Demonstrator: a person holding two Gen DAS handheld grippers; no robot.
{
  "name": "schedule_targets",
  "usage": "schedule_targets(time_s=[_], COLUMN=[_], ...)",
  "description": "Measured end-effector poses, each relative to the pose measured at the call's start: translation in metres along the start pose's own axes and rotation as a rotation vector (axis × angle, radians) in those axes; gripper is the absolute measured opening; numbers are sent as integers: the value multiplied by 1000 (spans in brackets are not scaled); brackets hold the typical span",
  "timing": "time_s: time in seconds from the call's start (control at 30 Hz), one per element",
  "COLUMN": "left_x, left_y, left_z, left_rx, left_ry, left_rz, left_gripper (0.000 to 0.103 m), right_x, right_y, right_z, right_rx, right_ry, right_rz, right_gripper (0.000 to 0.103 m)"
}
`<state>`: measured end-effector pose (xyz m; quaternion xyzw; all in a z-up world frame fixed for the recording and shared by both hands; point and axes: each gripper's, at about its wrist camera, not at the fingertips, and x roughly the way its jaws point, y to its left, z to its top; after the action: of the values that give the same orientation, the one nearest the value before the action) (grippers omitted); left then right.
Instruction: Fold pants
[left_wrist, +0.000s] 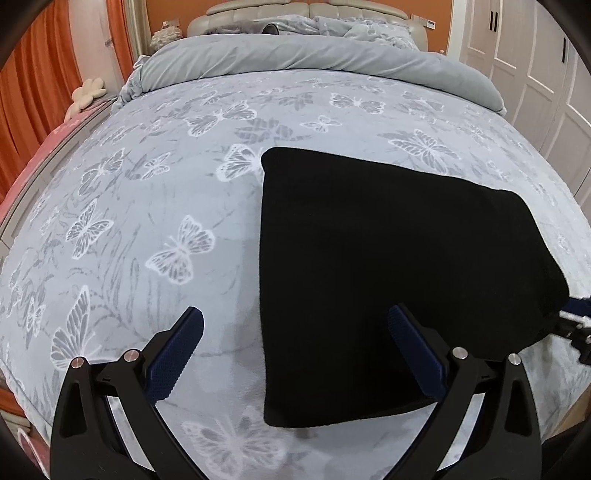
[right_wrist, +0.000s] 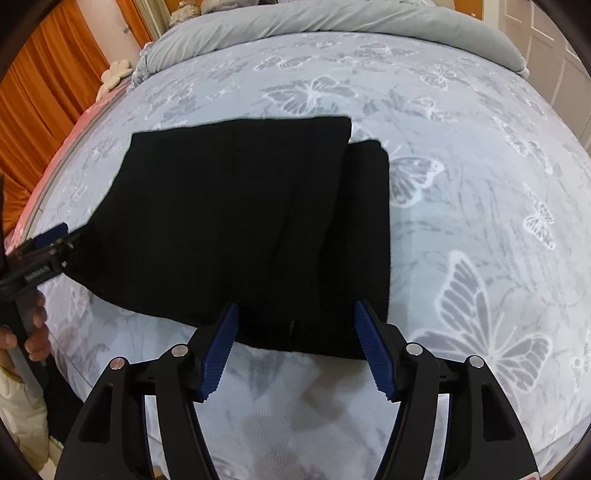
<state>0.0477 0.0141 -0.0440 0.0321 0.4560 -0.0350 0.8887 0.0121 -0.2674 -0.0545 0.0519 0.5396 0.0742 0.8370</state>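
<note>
**Both grippers released over folded pants**

Left gripper (left_wrist: 295, 321) hangs with jaws spread astride the pants' (left_wrist: 388, 277) near left edge. Right gripper (right_wrist: 293, 314) gapes, gripping nothing, above their near hem on the butterfly blanket (right_wrist: 480, 221).

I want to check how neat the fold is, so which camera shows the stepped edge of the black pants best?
The right wrist view: there the black pants show the upper layer ending short of the lower one, both edges visible. In the left wrist view the pants read as one flat dark shape, the step on the far side barely discernible.
</note>
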Motion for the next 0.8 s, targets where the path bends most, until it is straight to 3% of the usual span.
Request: schedule_targets(time_s=[0.03,0.07,0.1,0.13,0.23,0.3,0.37,0.43,0.5,0.53,0.57,0.63,0.8], left_x=[0,0,0,-1,-5,-6,-2,1,1,0,-1,-1,-1], left_y=[-1,-2,-3,-4,-6,-6,-5,-5,-6,-7,-8,-9,-11], left_z=[0,0,0,0,-1,-1,-1,-1,-1,-2,-2,-3,-4], left_rx=[0,2,9,13,26,27,24,20,19,23,29,34,36], left_ry=[3,4,2,0,-15,-16,-3,11,16,15,14,18,25], left_rz=[-6,-10,-11,-10,-9,-9,-5,-7,-17,-20,-21,-29,-37], left_gripper=[98,98,98,98,98,98,98,98,98,98,98,98,98], right_x=[0,0,-1,-9,-30,-27,1,-2,-15,-24,-30,-40,-30], right_y=[1,4,7,9,18,11,5,4,-2,-9,-15,-26,-45], right_z=[0,0,0,0,-1,-4,-9,-8,-5,-2,1,4,6], right_rx=[-1,-20,-34,-26,-75,-54,-56,-40,-10,33,61,110,212], right_ry=[-9,-18,-20,-34,-84,-65,37,26,-23,-65,-99,-162,-109], right_rz=[-2,-1,18,56,27,22,-38,-16,11,-4,-27,-41,15], right_gripper=[60,28,15,9,9,9,11,15,43,72,82,82,82])
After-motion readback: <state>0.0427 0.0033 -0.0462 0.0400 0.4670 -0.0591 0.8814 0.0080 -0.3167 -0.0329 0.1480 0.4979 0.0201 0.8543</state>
